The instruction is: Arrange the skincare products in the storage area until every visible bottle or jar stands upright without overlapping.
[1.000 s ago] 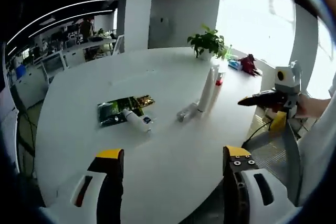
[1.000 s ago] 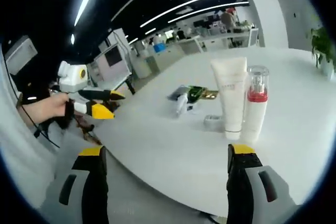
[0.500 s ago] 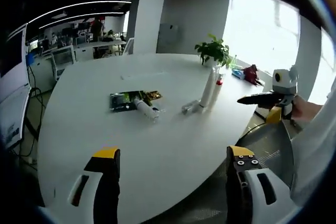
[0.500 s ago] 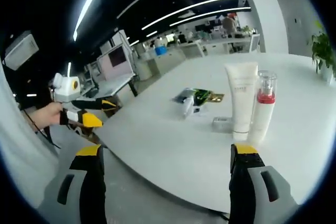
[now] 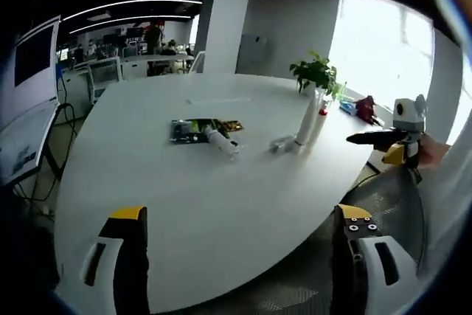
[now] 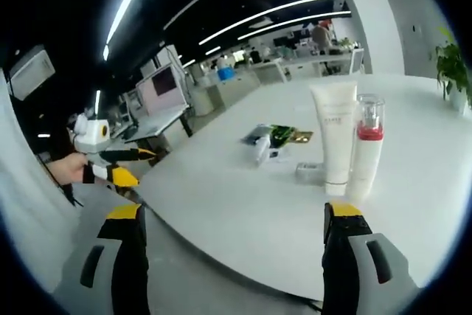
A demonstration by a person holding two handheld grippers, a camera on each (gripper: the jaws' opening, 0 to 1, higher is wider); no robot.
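Both claws, left (image 5: 234, 256) & right (image 6: 231, 252), gape empty off the surface (image 6: 243, 204) (approach step); next, stand the fallen tube (image 5: 221, 141) at 12 o'clock beside upright white tube (image 6: 334, 136).

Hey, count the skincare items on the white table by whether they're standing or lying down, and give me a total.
Standing: 2, tube and red-collared bottle
Lying: 2, white bottle and small grey container
Total: 4
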